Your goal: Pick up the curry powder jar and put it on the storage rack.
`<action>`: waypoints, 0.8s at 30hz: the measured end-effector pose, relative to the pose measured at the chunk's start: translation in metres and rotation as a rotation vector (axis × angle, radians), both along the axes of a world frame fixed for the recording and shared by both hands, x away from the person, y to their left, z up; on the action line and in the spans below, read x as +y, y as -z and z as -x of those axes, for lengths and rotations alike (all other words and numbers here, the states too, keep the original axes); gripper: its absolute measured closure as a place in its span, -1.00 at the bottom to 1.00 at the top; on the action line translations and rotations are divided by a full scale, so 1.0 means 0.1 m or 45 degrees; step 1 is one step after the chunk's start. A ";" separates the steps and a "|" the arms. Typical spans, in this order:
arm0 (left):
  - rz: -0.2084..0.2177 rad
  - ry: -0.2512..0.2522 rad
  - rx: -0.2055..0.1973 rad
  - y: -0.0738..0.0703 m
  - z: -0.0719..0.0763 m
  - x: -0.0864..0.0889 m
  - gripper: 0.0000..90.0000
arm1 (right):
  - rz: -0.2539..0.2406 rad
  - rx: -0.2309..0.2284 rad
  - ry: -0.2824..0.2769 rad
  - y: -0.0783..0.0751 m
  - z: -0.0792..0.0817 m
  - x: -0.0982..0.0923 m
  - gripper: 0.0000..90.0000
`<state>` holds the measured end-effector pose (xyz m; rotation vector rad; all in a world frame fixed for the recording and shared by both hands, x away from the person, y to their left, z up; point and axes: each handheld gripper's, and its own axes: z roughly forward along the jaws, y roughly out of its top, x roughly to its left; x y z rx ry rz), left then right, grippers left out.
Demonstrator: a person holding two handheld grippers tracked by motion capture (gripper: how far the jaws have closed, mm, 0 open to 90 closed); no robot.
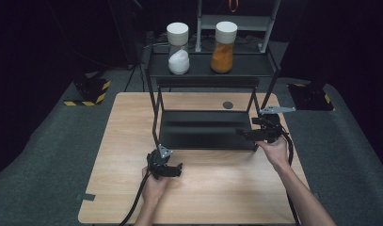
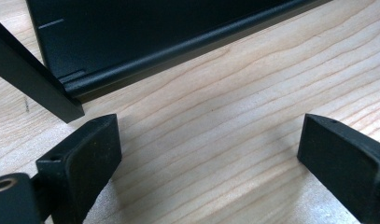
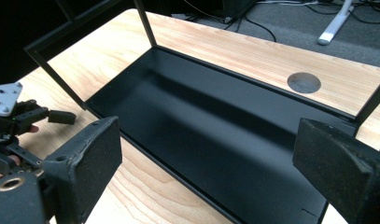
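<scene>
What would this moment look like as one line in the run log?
left gripper: open, low over table, near rack front-left corner | right gripper: open, at rack's right end | jars on top shelf: white, orange

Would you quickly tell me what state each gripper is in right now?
Left gripper: open, nothing between its jaws, above the table.
Right gripper: open, holding nothing, over the black rack's lower shelf.
</scene>
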<state>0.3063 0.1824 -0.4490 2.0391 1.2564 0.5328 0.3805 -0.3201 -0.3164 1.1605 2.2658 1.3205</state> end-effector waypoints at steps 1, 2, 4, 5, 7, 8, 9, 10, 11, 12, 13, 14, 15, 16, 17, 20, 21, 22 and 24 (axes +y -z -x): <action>0.000 0.000 0.000 0.00 0.00 0.00 -0.86 | 0.005 -0.001 0.003 0.01 0.01 0.01 -0.83; -0.001 0.000 0.000 0.00 0.00 0.00 -0.86 | 0.007 -0.004 0.008 0.03 0.02 0.01 -0.83; 0.000 0.000 0.000 0.00 0.00 0.00 -0.86 | 0.008 -0.008 0.015 0.07 0.04 0.02 -0.83; -0.001 0.000 0.000 0.00 0.00 0.00 -0.86 | 0.009 -0.005 0.015 0.08 0.04 0.02 -0.83; 0.000 0.000 0.000 0.00 0.00 0.00 -0.86 | 0.009 0.000 0.016 0.12 0.04 0.02 -0.83; -0.001 0.000 0.000 0.00 0.00 0.00 -0.86 | 0.008 0.004 0.016 0.13 0.04 0.02 -0.83; -0.001 0.000 0.000 0.00 0.00 0.00 -0.86 | 0.011 0.005 0.015 0.15 0.04 0.02 -0.83; -0.001 0.000 0.000 0.00 0.00 0.00 -0.86 | 0.011 0.007 0.015 0.17 0.05 0.02 -0.83; 0.000 0.000 0.000 0.00 0.00 0.00 -0.86 | 0.012 0.009 0.015 0.19 0.05 0.02 -0.83; 0.000 0.000 0.000 0.00 0.00 0.00 -0.86 | 0.015 0.011 0.015 0.21 0.05 0.02 -0.83; -0.001 0.001 0.000 0.00 0.00 0.00 -0.86 | 0.017 0.015 0.016 0.23 0.05 0.02 -0.83; 0.000 0.000 0.000 0.00 0.00 0.00 -0.86 | 0.017 0.017 0.017 0.24 0.06 0.03 -0.83; -0.001 0.001 0.000 0.00 0.00 0.00 -0.86 | 0.021 0.013 0.017 0.25 0.07 0.03 -0.83; -0.001 0.001 0.000 0.00 0.00 0.00 -0.86 | 0.022 0.011 0.018 0.27 0.08 0.03 -0.83; -0.001 0.001 0.000 0.00 0.00 0.00 -0.86 | 0.027 0.007 0.018 0.29 0.09 0.03 -0.83; -0.001 0.001 0.000 0.00 0.00 0.00 -0.86 | 0.042 0.005 0.017 0.32 0.11 0.05 -0.83; 0.000 0.000 0.000 0.00 0.00 0.00 -0.86 | 0.048 0.005 0.017 0.34 0.12 0.06 -0.83; -0.001 0.000 0.000 0.00 0.00 0.00 -0.86 | 0.048 0.005 0.018 0.36 0.13 0.06 -0.83; 0.000 0.000 0.000 0.00 0.00 0.00 -0.86 | 0.050 0.004 0.018 0.40 0.15 0.07 -0.83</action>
